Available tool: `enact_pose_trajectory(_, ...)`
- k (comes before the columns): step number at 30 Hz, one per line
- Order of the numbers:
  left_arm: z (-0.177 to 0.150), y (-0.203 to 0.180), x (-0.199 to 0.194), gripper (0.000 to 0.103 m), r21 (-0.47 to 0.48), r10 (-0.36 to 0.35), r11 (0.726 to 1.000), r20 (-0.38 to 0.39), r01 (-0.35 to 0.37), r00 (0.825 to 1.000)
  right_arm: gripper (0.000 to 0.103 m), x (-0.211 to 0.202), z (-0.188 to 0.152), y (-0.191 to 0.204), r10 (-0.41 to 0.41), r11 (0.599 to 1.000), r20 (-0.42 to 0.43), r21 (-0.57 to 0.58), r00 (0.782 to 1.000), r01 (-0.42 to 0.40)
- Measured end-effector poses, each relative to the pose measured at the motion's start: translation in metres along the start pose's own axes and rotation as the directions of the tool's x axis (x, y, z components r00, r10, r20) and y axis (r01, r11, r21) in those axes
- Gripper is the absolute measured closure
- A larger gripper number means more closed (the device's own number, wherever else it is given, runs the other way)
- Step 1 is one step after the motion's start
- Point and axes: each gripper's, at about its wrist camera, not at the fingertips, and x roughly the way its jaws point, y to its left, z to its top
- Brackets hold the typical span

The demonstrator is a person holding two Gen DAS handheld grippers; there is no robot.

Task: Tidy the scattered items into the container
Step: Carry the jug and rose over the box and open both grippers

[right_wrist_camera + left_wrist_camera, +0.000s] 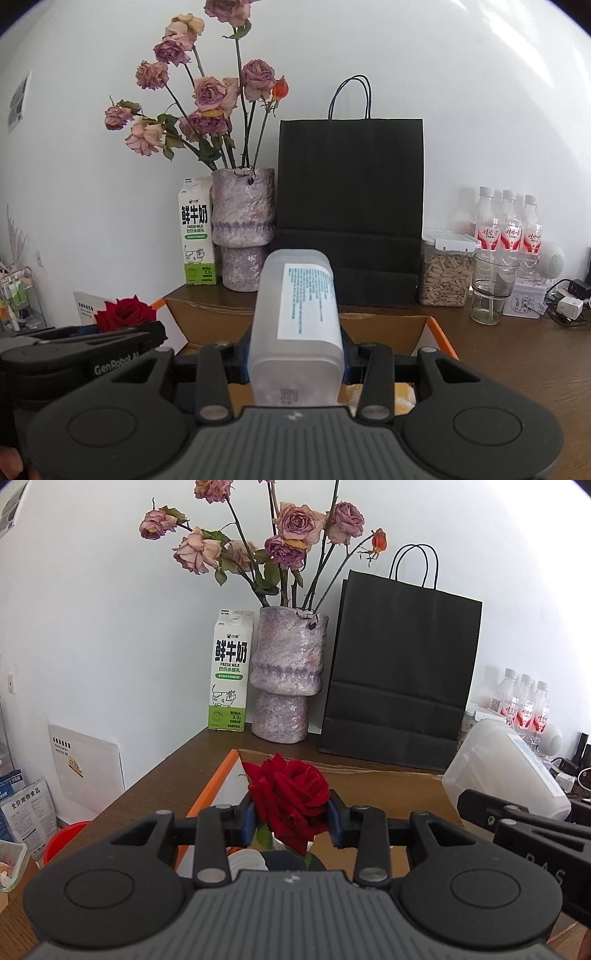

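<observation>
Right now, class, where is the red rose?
The red rose sits clamped in the left gripper, held above the open cardboard box, in front of the purple vase.

We read "鲜牛奶" and "FRESH MILK" on the milk carton, left of the vase, with "3.3" lower on its green band. "GenRobot.AI" marks the left gripper. The frosted bottle's white label carries print too small for us to read.
</observation>
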Motion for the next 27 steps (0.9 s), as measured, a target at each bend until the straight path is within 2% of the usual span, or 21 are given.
enact_pose_trajectory(6,-0.001,-0.002,0.000,0.064,0.014,0.002,1.000,-0.007,-0.002,1.000,0.063,0.000,0.001,-0.001,-0.001,1.000,-0.004,-0.001,1.000,0.001)
enact_pose_trajectory(7,-0.001,-0.002,-0.002,0.059,0.017,0.010,1.000,-0.003,-0.010,1.000,0.055,-0.001,0.002,-0.001,0.000,1.000,-0.002,-0.003,1.000,0.000)
enact_pose_trajectory(8,-0.001,-0.003,-0.004,0.046,0.017,0.022,1.000,0.005,-0.022,1.000,0.032,-0.002,0.003,0.000,-0.004,1.000,-0.001,-0.006,1.000,0.004)
enact_pose_trajectory(9,0.000,-0.002,-0.007,0.037,0.009,0.055,0.998,0.023,-0.055,0.998,0.020,-0.004,0.004,0.000,-0.012,1.000,0.006,-0.010,1.000,0.012)
enact_pose_trajectory(10,0.001,-0.001,-0.010,0.013,0.005,0.083,0.997,0.041,-0.083,0.996,0.011,-0.007,0.006,0.000,-0.040,0.999,0.024,-0.013,0.999,0.040)
enact_pose_trajectory(11,0.002,0.001,-0.012,0.000,-0.003,0.113,0.994,0.062,-0.113,0.992,0.007,-0.009,0.007,0.000,-0.053,0.998,0.040,-0.015,0.998,0.053)
enact_pose_trajectory(13,0.003,0.004,-0.018,0.000,-0.016,0.122,0.993,0.100,-0.121,0.988,0.000,-0.014,0.012,-0.005,-0.048,0.999,0.058,0.007,0.997,0.048)
enact_pose_trajectory(15,0.004,0.006,-0.021,0.000,-0.027,0.103,0.995,0.101,-0.101,0.989,0.000,-0.016,0.014,-0.007,-0.036,0.999,0.061,0.021,0.997,0.035)
enact_pose_trajectory(18,0.003,0.003,-0.022,0.000,-0.016,0.123,0.992,0.114,-0.122,0.986,0.000,-0.017,0.014,-0.005,-0.048,0.999,0.066,0.004,0.997,0.048)
enact_pose_trajectory(27,0.000,0.002,-0.023,0.000,-0.016,0.117,0.993,0.131,-0.116,0.984,0.000,-0.018,0.014,-0.006,-0.054,0.998,0.072,0.018,0.996,0.053)
